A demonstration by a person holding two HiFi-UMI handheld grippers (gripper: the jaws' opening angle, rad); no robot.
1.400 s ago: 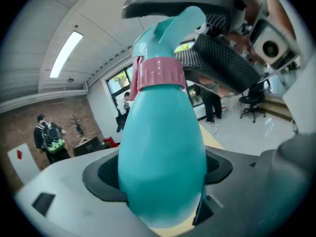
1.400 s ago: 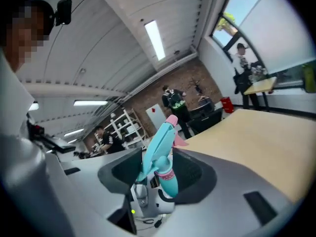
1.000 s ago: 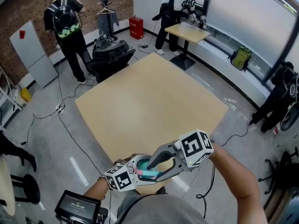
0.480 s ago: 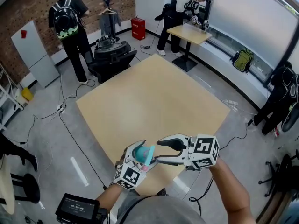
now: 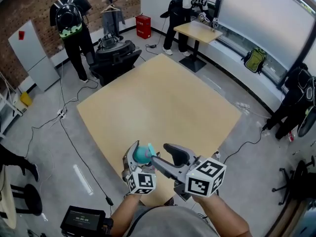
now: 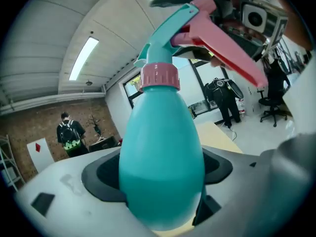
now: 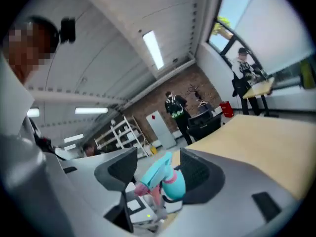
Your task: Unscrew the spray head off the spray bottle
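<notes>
A teal spray bottle (image 6: 160,162) with a pink collar (image 6: 159,76), teal spray head (image 6: 170,26) and pink trigger (image 6: 224,46) stands up out of my left gripper (image 6: 160,172), which is shut on its body. In the head view the left gripper (image 5: 139,158) holds the bottle (image 5: 143,153) over the table's near edge. My right gripper (image 5: 163,155) reaches in from the right. In the right gripper view the spray head (image 7: 157,171) lies between the jaws of the right gripper (image 7: 158,171). Those jaws have just been opening, and the pads (image 7: 197,174) stand clear of it.
A large tan table (image 5: 163,98) stretches ahead. Beyond it stand a black chair (image 5: 114,59), a small table (image 5: 200,32) and people at the back. Cables trail over the floor on the left. A small screen device (image 5: 84,221) sits at the lower left.
The right gripper has come off the spray head, swung round and opened. The left gripper has turned and shifted right with the bottle, and the bottle now points toward the right gripper.
</notes>
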